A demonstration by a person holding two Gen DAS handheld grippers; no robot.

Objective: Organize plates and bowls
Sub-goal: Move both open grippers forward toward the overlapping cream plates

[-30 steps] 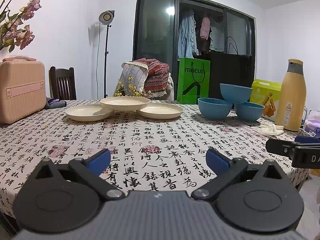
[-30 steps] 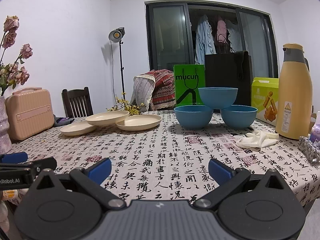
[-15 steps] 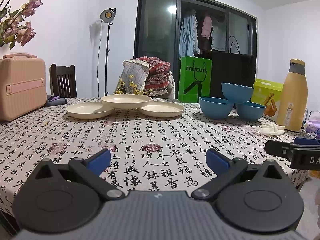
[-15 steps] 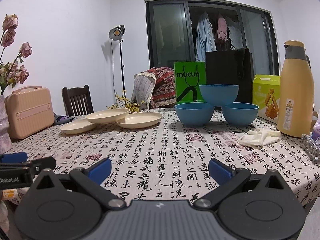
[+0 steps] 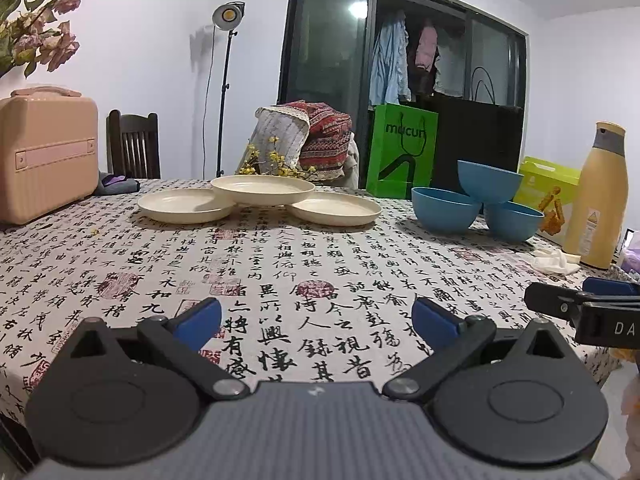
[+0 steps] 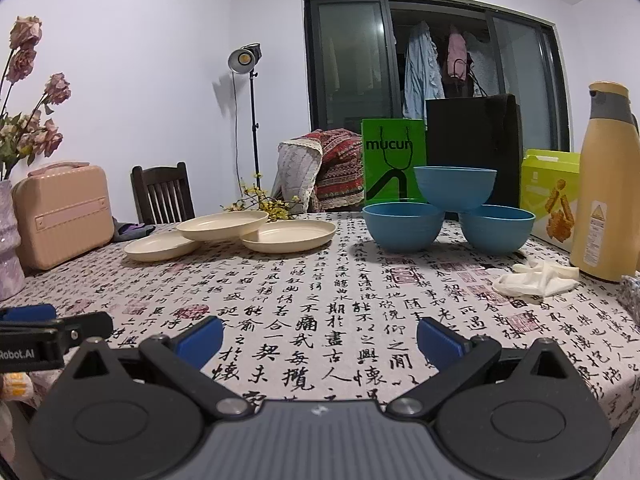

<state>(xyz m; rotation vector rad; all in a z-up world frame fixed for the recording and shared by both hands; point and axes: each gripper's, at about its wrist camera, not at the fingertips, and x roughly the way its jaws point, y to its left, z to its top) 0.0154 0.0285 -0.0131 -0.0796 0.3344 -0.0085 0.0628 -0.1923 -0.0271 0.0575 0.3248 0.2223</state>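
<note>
Three cream plates sit at the far side of the table: a left plate (image 5: 184, 206), a right plate (image 5: 334, 209) and a middle plate (image 5: 263, 189) resting across both. Beside them stand three blue bowls, two on the cloth (image 5: 445, 209) (image 5: 513, 220) and one bowl (image 5: 490, 181) perched on top. In the right wrist view the same plates (image 6: 222, 225) and bowls (image 6: 403, 226) appear. My left gripper (image 5: 316, 322) hangs open over the near table edge, empty. My right gripper (image 6: 320, 338) is also open and empty, far from the dishes.
A pink case (image 5: 46, 156) and dried flowers (image 5: 40, 40) stand at the left. A tall yellow flask (image 6: 604, 184), a white cloth (image 6: 536, 282) and a yellow-green box (image 6: 552, 196) are at the right. Green (image 6: 394, 160) and black bags stand behind the bowls.
Both grippers have drifted slightly, with the view shifting a little; the plates and bowls have not moved and both grippers stay open.
</note>
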